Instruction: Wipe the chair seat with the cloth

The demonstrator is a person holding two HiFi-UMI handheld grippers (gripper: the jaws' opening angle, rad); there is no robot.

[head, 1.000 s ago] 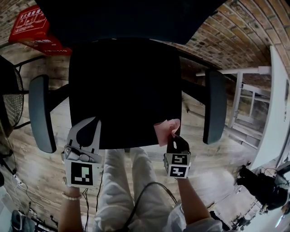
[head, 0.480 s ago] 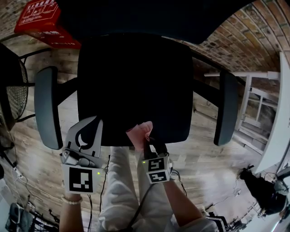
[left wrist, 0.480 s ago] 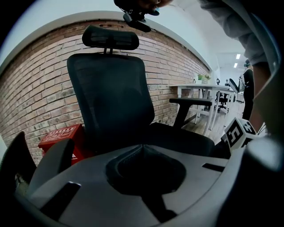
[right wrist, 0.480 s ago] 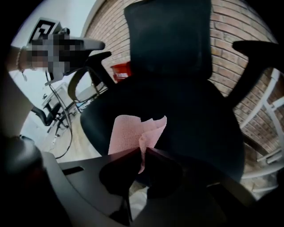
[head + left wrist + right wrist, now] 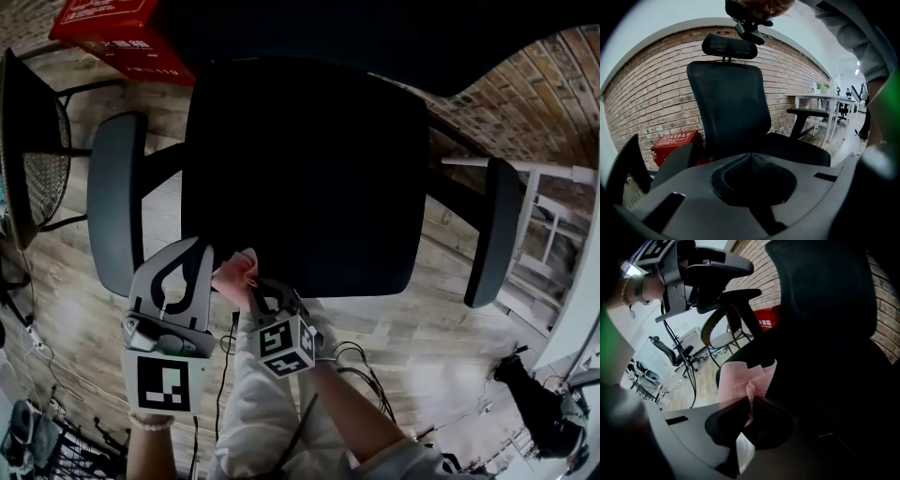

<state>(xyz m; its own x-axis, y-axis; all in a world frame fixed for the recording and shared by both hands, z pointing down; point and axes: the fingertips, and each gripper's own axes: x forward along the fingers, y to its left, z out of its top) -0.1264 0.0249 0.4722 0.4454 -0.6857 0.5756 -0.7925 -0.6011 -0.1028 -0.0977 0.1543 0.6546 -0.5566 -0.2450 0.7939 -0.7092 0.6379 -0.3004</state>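
Right, head view: right gripper [image 5: 251, 292] is clamped on the pink cloth [image 5: 234, 270], which sits at the front edge of the black chair seat [image 5: 309, 178], near the corner on the view's left. Left gripper [image 5: 187, 255] is just beside the cloth at that corner.

Left gripper view: left gripper's jaws are closed together with nothing between them. Mesh backrest [image 5: 729, 108] stands ahead, red box [image 5: 675, 143] by the brick wall [image 5: 651, 93].

Right gripper view: jaws pinch a fold of the cloth [image 5: 740, 378], the rest bunched above the tips against the seat's edge [image 5: 825, 380]. Left gripper [image 5: 693, 268] is top left.
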